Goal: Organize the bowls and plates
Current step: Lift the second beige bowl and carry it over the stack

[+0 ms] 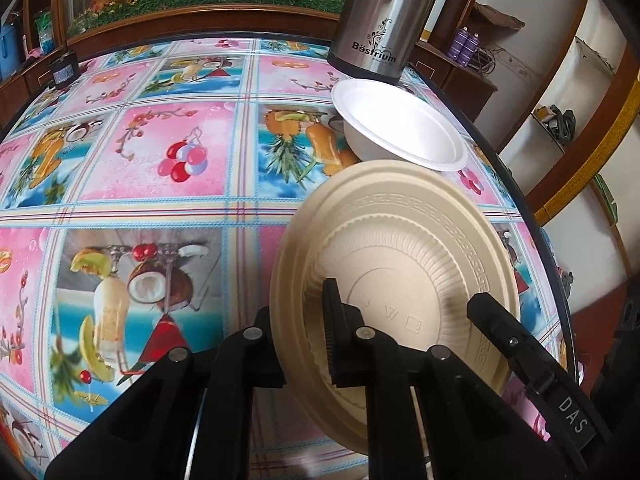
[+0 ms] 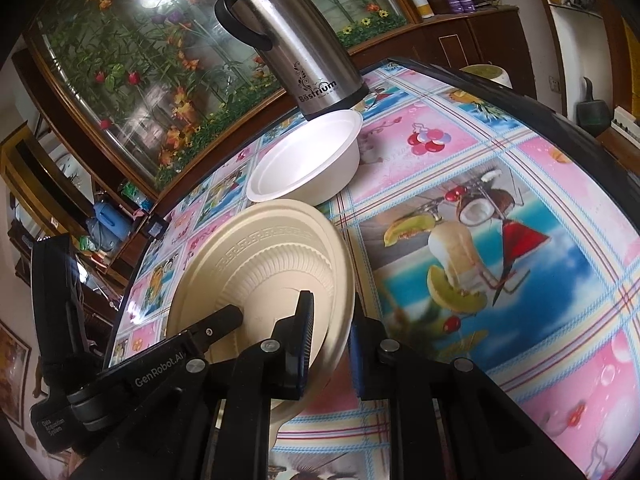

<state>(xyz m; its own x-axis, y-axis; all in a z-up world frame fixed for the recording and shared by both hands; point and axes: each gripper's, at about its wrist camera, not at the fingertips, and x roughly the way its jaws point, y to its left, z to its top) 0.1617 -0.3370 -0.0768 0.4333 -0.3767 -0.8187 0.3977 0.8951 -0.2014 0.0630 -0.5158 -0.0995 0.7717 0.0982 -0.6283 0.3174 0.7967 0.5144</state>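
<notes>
Both jaws clamp the cream plate [image 1: 400,264] by opposite rims, L gripper [image 1: 306,344] & R gripper [image 2: 330,354], plate tilted off the surface [image 1: 160,200], white bowl [image 1: 400,124] just beyond, toward the flask [image 1: 384,20].

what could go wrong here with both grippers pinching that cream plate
1. The left gripper and right gripper each pinch opposite rims of the cream embossed plastic plate; pulling unevenly might flex or crack it, or let it slip.
2. The plate is tilted close to the white foam bowl; swinging forward could knock it.
3. The bowl sits against the tall steel flask, so a shove may tip that near the table's edge.
</notes>
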